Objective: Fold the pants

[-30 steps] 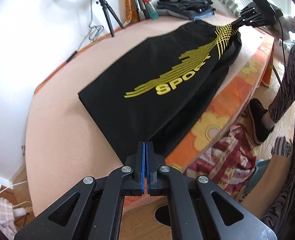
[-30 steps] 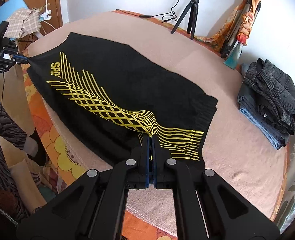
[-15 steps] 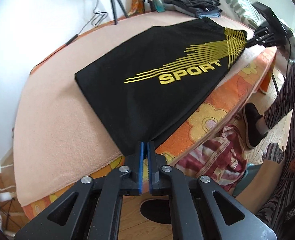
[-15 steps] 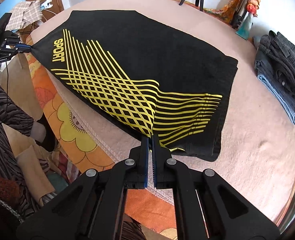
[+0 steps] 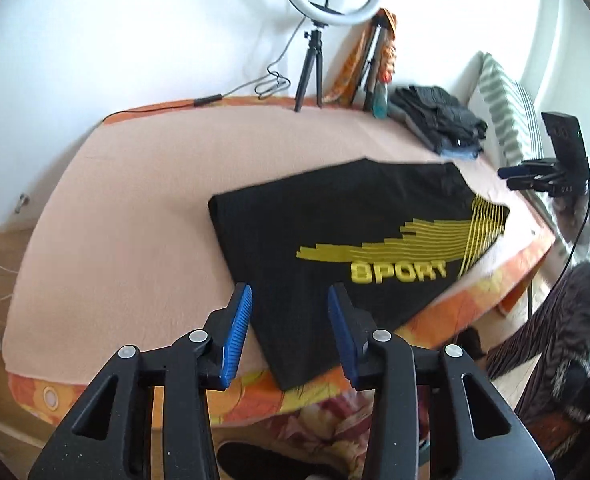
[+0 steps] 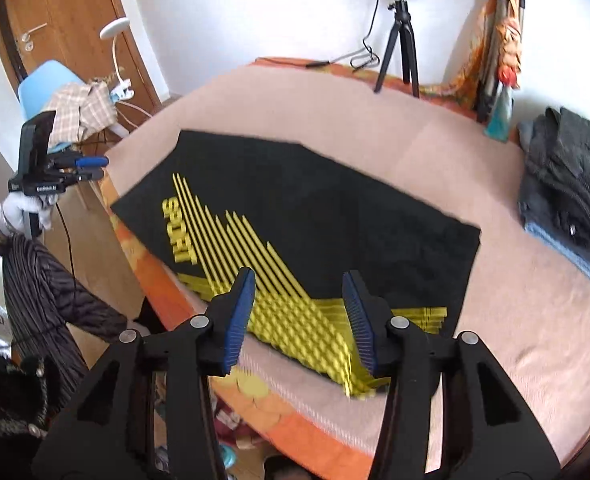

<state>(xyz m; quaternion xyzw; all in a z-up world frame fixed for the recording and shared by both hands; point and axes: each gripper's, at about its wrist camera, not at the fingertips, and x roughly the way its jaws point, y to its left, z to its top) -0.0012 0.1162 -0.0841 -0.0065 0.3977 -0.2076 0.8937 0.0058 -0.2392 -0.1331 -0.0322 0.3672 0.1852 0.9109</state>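
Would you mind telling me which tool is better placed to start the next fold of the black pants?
Probably the left tool: its opening pads frame the near corner of the pants; nothing is held. The right tool, also opening, hovers above the waistband end.

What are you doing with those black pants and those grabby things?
A person is folding the black pants with yellow SPORT lettering on a peach blanket. The left gripper and the right gripper are both opening, with nothing pinched between the blue pads. The pants lie flat near the bed's edge. A pile of folded clothes sits farther along the bed.
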